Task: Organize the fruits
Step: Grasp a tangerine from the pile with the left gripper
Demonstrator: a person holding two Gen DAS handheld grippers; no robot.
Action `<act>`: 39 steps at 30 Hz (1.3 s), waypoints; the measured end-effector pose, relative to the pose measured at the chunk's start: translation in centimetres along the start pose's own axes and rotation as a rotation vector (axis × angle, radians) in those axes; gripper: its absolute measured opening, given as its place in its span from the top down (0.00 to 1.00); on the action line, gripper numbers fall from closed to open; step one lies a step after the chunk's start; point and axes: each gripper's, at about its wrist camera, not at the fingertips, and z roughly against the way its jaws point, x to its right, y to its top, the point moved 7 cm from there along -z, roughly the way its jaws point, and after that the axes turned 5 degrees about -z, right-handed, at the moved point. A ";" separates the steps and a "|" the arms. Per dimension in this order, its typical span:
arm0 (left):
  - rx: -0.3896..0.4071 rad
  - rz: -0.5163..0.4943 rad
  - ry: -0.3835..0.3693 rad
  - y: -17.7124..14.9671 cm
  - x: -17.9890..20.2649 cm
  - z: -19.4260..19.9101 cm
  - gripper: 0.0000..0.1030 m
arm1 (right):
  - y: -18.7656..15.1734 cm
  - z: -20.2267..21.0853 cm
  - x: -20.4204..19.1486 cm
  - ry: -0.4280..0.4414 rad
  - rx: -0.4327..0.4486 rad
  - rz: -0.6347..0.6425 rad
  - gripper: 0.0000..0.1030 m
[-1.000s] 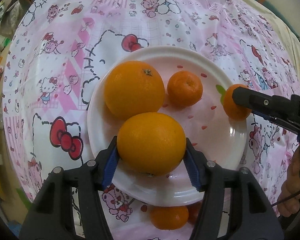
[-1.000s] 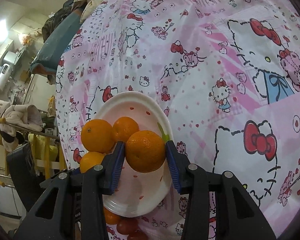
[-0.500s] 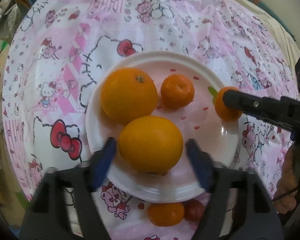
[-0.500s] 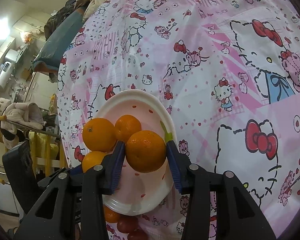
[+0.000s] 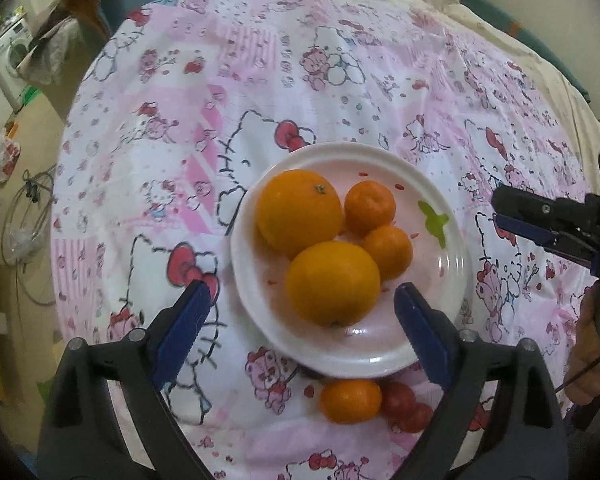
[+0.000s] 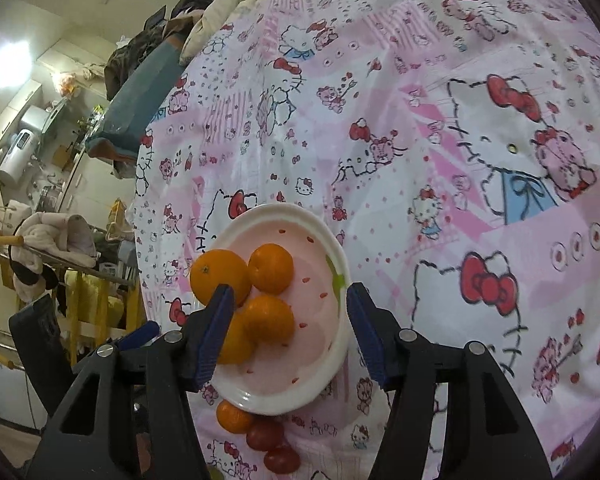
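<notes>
A white plate on the Hello Kitty cloth holds two large oranges and two small mandarins. My left gripper is open and empty, raised above the plate's near edge. My right gripper is open and empty, above the plate; it shows at the right of the left wrist view. The mandarin it held lies on the plate beside the other fruit.
A loose mandarin and two red tomatoes lie on the cloth just in front of the plate; they also show in the right wrist view. The round table's edge drops off at left, with room clutter beyond.
Both grippers opened and pulled back. The left let go of the large orange, the right let go of the mandarin; both fruits now rest on the plate.
</notes>
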 end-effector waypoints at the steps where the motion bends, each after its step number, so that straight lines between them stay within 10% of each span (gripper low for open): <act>1: 0.000 0.005 0.000 -0.1 -0.1 0.2 0.11 | -0.2 0.3 0.0 0.002 0.001 -0.002 0.41; 17: -0.015 0.077 -0.018 -4.9 -1.7 3.5 0.11 | -5.9 5.3 -1.2 -0.062 0.060 0.031 0.41; 32: -0.168 0.147 -0.081 -7.7 0.8 -1.8 0.12 | -9.4 4.8 1.5 -0.025 0.012 -0.123 0.40; 39: -0.240 0.195 -0.131 -8.5 2.0 -2.9 0.36 | -9.3 3.9 1.3 -0.013 -0.005 -0.125 0.40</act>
